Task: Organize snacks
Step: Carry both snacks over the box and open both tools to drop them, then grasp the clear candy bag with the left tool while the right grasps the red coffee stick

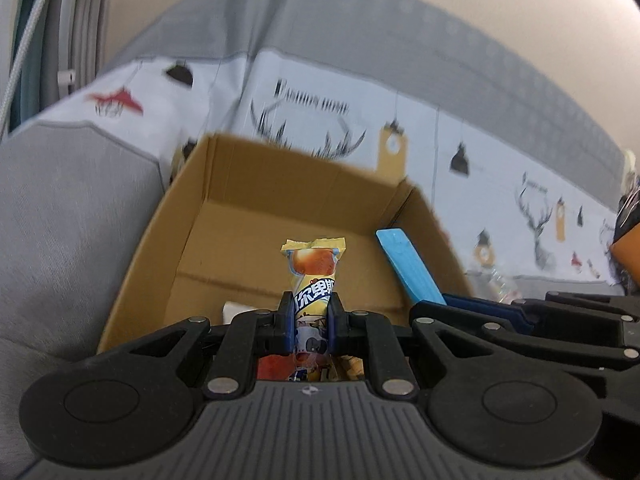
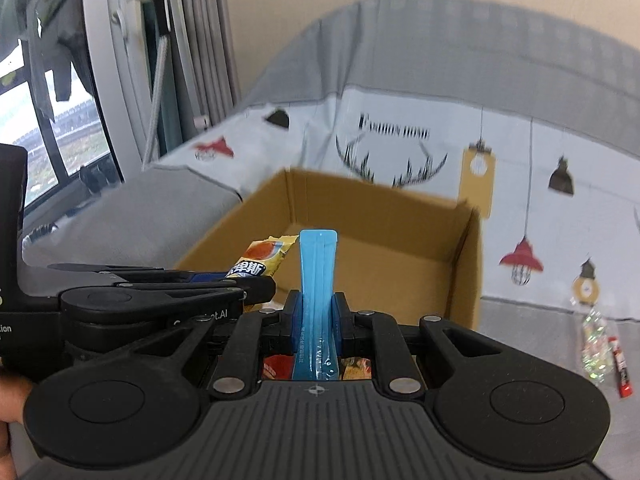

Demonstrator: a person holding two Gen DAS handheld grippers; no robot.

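Note:
An open cardboard box sits on the sofa in front of both grippers. My left gripper is shut on a yellow snack packet with an orange picture, held upright over the box's near edge; it also shows in the right wrist view. My right gripper is shut on a light blue snack stick, held upright over the box; it also shows in the left wrist view. Several snack packets lie below the grippers, mostly hidden.
A grey sofa with a white printed cover surrounds the box. A clear wrapped packet and a red stick packet lie on the seat at the right. A window is at the left.

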